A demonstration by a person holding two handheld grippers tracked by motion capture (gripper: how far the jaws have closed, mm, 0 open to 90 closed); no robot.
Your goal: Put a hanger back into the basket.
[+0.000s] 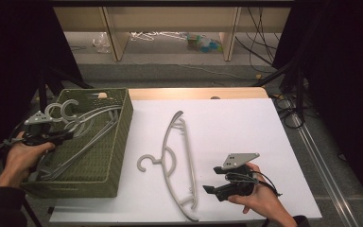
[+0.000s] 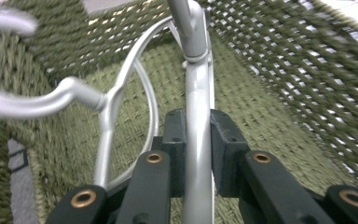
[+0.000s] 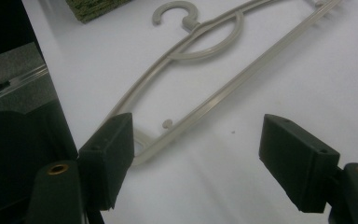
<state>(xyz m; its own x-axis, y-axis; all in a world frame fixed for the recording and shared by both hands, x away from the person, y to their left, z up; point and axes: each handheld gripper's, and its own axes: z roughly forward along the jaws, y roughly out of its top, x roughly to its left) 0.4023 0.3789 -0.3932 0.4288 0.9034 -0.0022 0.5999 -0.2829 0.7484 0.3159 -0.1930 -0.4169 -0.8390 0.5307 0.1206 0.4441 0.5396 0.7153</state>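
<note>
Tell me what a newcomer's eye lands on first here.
First, the pale hanger lying flat in the middle of the white table, the open right gripper beside its near end. Then the green woven basket at the left, where the left gripper is shut on a grey hanger.

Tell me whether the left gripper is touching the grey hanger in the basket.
Touching. The left gripper view shows the left gripper's two black jaws pressed against both sides of the grey hanger's bar, above the green basket.
</note>
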